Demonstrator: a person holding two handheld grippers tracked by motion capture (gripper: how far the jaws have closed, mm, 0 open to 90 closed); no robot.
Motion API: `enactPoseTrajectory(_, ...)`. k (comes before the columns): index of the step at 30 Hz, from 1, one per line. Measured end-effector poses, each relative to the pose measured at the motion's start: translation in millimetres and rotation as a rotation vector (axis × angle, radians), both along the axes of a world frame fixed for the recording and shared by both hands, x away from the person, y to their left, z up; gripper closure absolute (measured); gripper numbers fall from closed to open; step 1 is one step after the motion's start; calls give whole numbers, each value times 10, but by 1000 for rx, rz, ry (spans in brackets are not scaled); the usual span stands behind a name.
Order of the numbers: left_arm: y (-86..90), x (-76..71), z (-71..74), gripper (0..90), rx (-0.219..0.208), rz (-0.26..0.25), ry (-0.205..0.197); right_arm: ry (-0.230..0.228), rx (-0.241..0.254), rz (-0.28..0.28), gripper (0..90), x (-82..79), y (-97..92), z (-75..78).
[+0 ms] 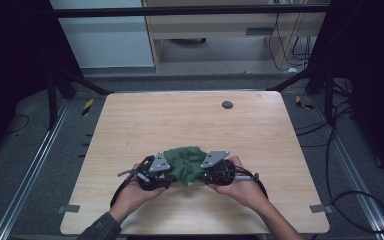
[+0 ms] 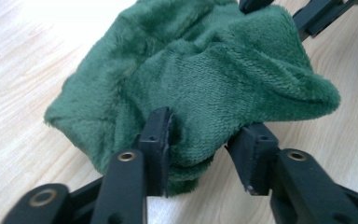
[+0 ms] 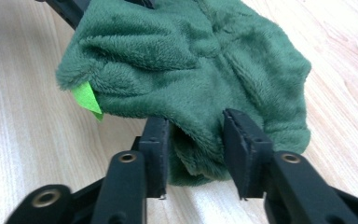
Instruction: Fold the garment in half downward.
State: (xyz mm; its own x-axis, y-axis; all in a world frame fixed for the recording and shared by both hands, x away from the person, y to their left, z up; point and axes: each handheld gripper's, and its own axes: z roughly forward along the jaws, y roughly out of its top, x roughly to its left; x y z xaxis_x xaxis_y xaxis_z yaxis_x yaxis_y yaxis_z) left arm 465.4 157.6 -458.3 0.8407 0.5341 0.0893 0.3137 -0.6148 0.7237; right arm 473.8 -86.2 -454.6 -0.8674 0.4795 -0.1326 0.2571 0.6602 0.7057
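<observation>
A crumpled green plush cloth (image 1: 187,162) lies on the wooden table (image 1: 180,120) near its front middle. My left gripper (image 1: 171,175) holds the cloth's left side and my right gripper (image 1: 203,175) its right side, both resting low on the table. In the left gripper view a thick fold of the cloth (image 2: 205,70) fills the gap of the left gripper (image 2: 200,135). The right gripper (image 3: 196,130) pinches another fold of the cloth (image 3: 191,60), and a bright green tag (image 3: 87,99) sticks out of the cloth's edge. Both grippers are shut on the cloth.
A dark round grommet (image 1: 227,104) is set into the table toward the back. Grey tape strips (image 1: 69,208) mark the front corners. Cables (image 1: 360,200) lie on the floor to the right, and black frame posts (image 1: 325,85) stand at the back.
</observation>
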Motion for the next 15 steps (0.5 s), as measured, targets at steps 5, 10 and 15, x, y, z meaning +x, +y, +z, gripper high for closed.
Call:
enactPoseTrajectory(5, 47, -34, -34, 531, 5, 8, 8, 10, -3, 8, 532, -37, -1, -28)
enactPoseTrajectory(10, 84, -66, -85, 424, 21, 19, 35, 16, -5, 9, 454, -70, 4, -27)
enactPoseTrajectory(15, 137, -63, -107, 194, 24, 68, 53, -2, -18, -17, 281, -82, -17, -41)
